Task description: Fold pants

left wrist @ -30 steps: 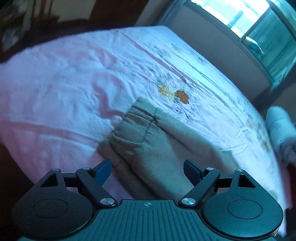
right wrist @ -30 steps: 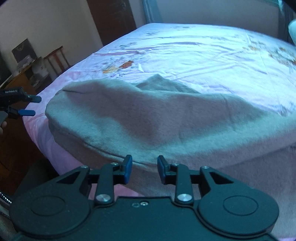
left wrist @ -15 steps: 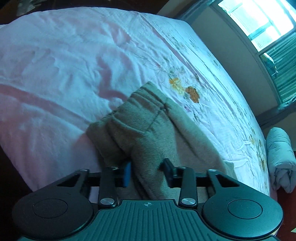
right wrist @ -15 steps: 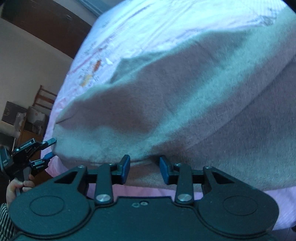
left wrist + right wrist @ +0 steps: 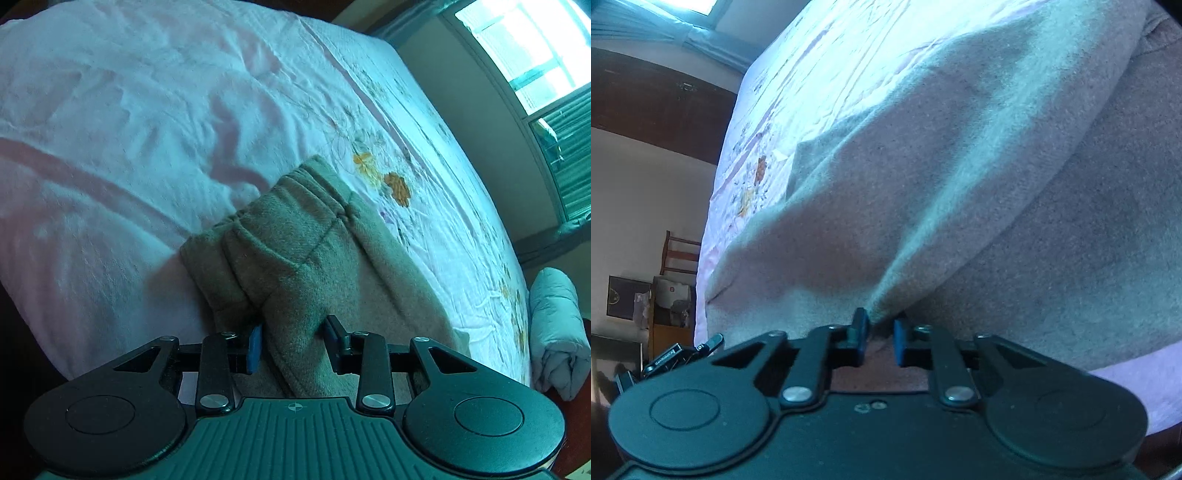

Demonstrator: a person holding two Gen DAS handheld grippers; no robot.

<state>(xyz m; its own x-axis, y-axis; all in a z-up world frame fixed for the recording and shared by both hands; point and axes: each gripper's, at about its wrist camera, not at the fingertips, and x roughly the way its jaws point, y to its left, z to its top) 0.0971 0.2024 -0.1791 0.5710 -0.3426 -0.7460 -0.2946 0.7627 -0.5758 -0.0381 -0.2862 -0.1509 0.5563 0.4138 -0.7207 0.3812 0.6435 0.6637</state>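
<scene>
While each hand-held gripper (image 5: 293,341) pinches them, pants (image 5: 295,258) lie ahead

Pink bedsheet (image 5: 129,147), rolled blanket (image 5: 557,325), wooden chair (image 5: 679,254).

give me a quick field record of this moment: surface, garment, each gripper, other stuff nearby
surface: bed with pale pink floral sheet
garment: tan fleece pants, laid along the near bed edge, elastic waistband end toward the left gripper
left gripper: shut on a bunched fold of the pants near the waistband
right gripper: shut, pinching a fold of the pants' near edge
nearby: rolled pale bundle beside the bed; window beyond it; wooden chair and cluttered cabinet past the bed's other end
</scene>
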